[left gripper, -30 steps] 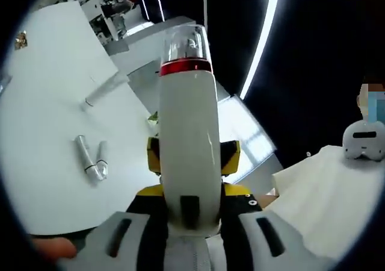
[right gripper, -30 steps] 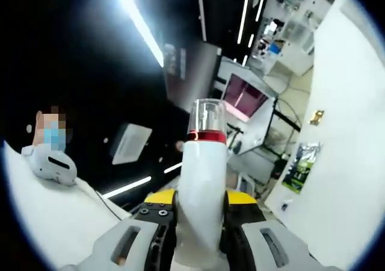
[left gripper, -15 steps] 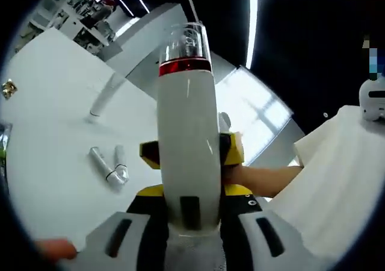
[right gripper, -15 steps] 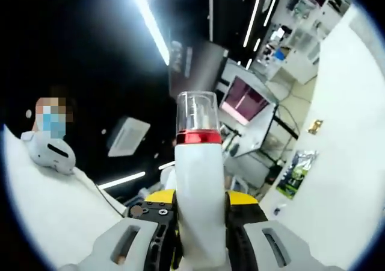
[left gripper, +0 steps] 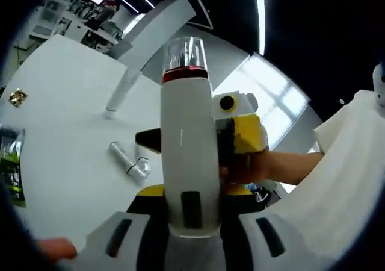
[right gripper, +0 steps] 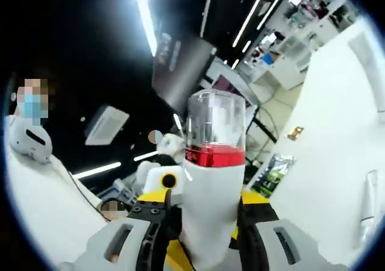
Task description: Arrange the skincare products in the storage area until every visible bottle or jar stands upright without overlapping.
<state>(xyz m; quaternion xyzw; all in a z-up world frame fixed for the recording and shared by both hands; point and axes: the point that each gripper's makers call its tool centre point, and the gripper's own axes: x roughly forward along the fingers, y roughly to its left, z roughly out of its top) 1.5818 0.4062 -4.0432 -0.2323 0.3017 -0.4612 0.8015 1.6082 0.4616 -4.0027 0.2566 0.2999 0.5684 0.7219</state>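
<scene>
- A dark room with long ceiling light strips, shelving in the far background, and a white table (left gripper: 66,102) stretching off to the left in the left gripper view.
- Each gripper has a tall white bottle clamped between its jaws, and each bottle has a red band and a clear cap at the top.
- In the left gripper view, the left gripper (left gripper: 191,235) has its jaws closed on the lower part of the left bottle (left gripper: 187,156), which rises straight up the middle of that view.
- Just behind that bottle, the right gripper (left gripper: 240,135) comes in from the right, yellow and white, with a person's hand (left gripper: 246,165) wrapped around it.
- On the table to the left lie a small silver tube (left gripper: 128,161) on its side and a long white tube (left gripper: 120,90) further off; the two are apart.
- At the far left edge sit a green packet (left gripper: 11,168) and a small gold item (left gripper: 18,96).
- In the right gripper view, the right gripper (right gripper: 207,247) pinches the base of the right bottle (right gripper: 212,186), cap end pointing away from the camera.
- A green packet (right gripper: 272,171) lies on the white surface (right gripper: 337,132) beyond it, near a small gold item (right gripper: 295,132).
</scene>
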